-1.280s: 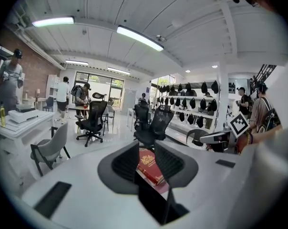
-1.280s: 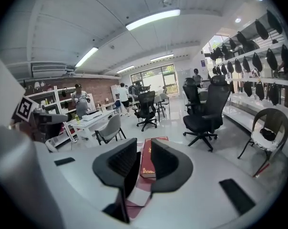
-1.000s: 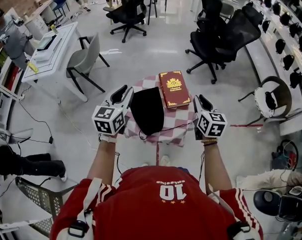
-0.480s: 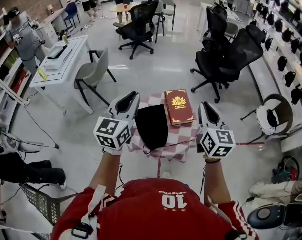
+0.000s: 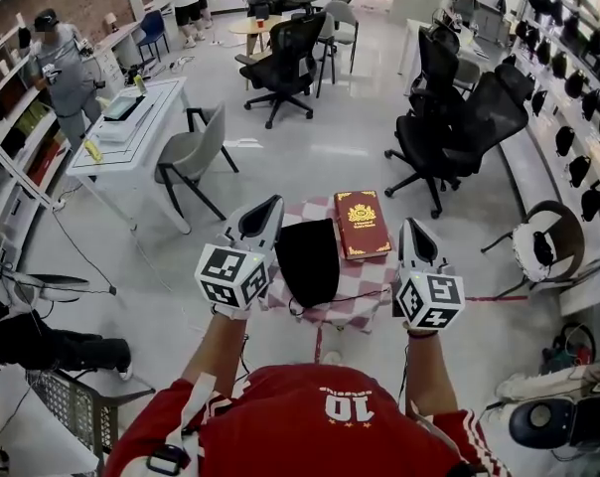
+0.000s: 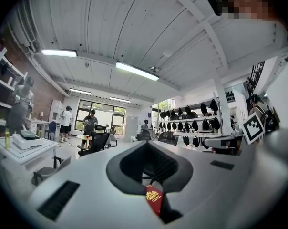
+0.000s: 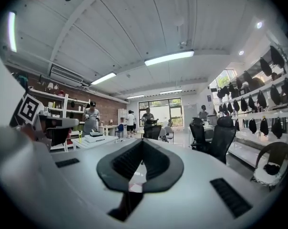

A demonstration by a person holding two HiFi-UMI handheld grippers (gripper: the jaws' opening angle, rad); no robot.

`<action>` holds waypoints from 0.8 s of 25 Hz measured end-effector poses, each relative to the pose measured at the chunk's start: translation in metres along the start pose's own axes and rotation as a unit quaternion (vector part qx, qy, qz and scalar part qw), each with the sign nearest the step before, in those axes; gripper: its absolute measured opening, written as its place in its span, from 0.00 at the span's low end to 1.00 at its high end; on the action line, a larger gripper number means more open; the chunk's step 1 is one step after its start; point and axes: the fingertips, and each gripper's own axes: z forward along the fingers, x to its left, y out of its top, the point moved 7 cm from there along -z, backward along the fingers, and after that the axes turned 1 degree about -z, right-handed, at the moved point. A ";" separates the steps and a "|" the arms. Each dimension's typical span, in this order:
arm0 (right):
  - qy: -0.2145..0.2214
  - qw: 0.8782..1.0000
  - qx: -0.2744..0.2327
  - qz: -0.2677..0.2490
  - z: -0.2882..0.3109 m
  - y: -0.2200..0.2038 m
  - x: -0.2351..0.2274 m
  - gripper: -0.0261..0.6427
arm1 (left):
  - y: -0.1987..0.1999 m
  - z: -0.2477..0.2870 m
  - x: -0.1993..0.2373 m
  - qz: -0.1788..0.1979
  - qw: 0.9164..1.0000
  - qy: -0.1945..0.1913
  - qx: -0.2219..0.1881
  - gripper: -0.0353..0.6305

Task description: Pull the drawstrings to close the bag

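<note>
A black drawstring bag (image 5: 308,258) lies on a small table with a red-and-white checked cloth (image 5: 368,278); a thin black cord (image 5: 352,298) trails from the bag's near end across the cloth. A red book (image 5: 363,224) with gold print lies to the right of the bag. My left gripper (image 5: 264,210) hangs above the table's left side, its jaws shut on nothing. My right gripper (image 5: 412,235) hangs above the right side, also shut and empty. In the left gripper view the jaws (image 6: 148,147) meet, and the red book (image 6: 153,198) shows through the gap below them. The right gripper (image 7: 143,143) points out into the room.
Black office chairs (image 5: 449,132) stand behind the table and another (image 5: 286,63) farther back. A white desk (image 5: 131,127) with a grey chair (image 5: 196,157) is at the left. People stand at the back left. Headsets line a shelf (image 5: 578,117) at the right. Cables lie on the floor.
Both grippers' jaws have closed from open with nothing in them. The head view has tilted up a little, showing more of the room; the bag and book have not moved.
</note>
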 end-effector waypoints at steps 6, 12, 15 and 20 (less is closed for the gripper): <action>-0.008 1.000 0.003 -0.003 -0.002 0.001 0.000 0.06 | 0.003 0.001 -0.003 0.003 1.000 -0.004 -0.004 0.06; -0.016 1.000 -0.002 -0.009 -0.003 0.003 0.001 0.06 | 0.005 0.001 -0.002 0.008 1.000 -0.002 -0.007 0.06; -0.018 1.000 -0.002 -0.009 -0.003 0.002 0.001 0.06 | 0.004 -0.001 -0.002 0.009 1.000 -0.003 -0.006 0.06; -0.019 1.000 -0.002 -0.010 -0.003 0.002 0.001 0.06 | 0.004 0.000 -0.003 0.006 1.000 -0.007 -0.006 0.06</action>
